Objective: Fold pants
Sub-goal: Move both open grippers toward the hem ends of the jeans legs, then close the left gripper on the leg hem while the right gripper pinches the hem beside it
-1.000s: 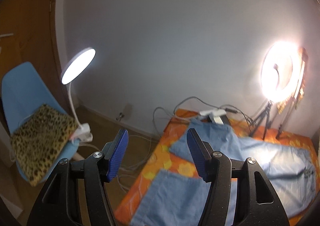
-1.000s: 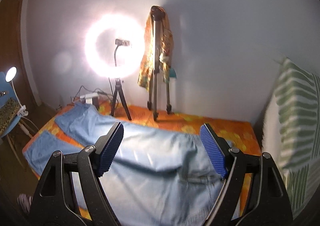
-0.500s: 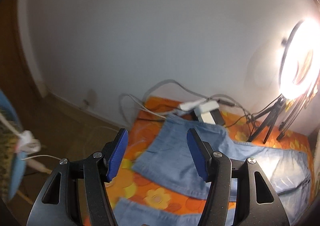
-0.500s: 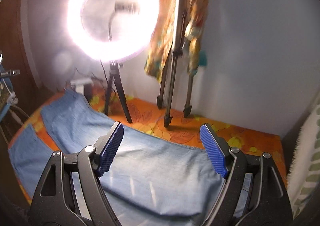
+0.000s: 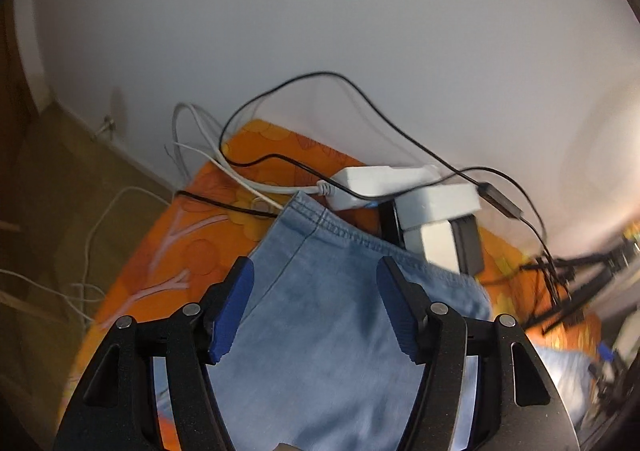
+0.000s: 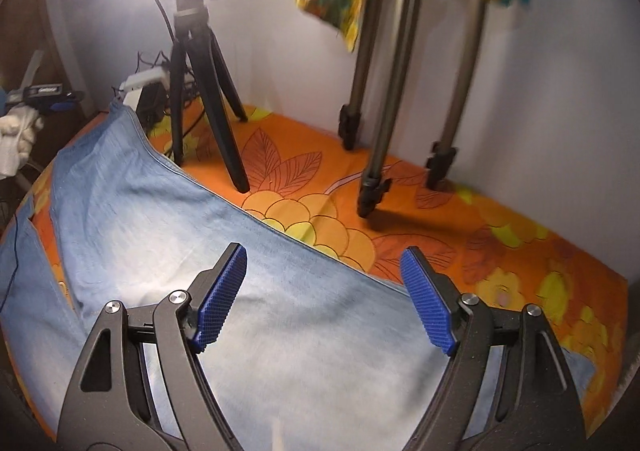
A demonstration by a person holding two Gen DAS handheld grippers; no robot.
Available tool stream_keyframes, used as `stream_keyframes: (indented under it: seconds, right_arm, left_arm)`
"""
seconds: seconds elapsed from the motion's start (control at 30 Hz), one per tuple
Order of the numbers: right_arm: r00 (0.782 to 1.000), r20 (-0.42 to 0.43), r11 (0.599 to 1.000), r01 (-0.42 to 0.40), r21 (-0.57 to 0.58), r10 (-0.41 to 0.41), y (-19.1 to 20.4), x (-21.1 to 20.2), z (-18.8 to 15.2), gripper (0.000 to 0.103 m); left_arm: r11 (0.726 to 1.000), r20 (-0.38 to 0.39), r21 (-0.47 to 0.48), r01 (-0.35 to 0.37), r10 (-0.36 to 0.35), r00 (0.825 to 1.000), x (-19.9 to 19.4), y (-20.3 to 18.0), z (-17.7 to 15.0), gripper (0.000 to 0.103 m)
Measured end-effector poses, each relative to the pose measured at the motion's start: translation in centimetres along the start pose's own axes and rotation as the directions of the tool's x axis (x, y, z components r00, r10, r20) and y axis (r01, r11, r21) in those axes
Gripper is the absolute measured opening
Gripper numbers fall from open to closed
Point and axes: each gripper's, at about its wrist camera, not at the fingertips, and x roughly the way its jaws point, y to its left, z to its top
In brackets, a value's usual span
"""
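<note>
Light-blue denim pants point(image 6: 168, 251) lie spread flat on an orange flowered sheet point(image 6: 460, 247). In the left wrist view the hem end of one leg point(image 5: 320, 291) sits just below my left gripper point(image 5: 314, 275). Its jaws are opening and hover above the cloth with nothing gripped between the blue pads. In the right wrist view my right gripper point(image 6: 324, 265) hangs open over the wide upper part of the pants, close to their far edge, with nothing held. The second leg point(image 6: 24, 291) shows at the far left.
White power strip and adapters point(image 5: 404, 187) with tangled cables point(image 5: 320, 91) lie right behind the hem. A black ring-light tripod point(image 6: 204, 83) and a grey tripod point(image 6: 380, 123) stand on the sheet by the wall. A gloved hand with the other gripper point(image 6: 24, 123) shows at left.
Both grippers have dropped and moved forward toward the bed, tilting further down. The pants now fill the lower part of each view; the chair, lamp and ring light have slid out of frame.
</note>
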Motion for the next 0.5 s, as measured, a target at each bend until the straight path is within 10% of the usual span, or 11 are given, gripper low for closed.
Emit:
stream_keyframes:
  seconds: [0.5]
  right_arm:
    - [0.997, -0.076, 0.999, -0.023, -0.039, 0.020, -1.0, 6.2, -1.2, 0.082]
  left_arm:
    - [0.989, -0.012, -0.118, -0.091, 0.090, 0.996, 6.2, -2.5, 0.8, 0.064]
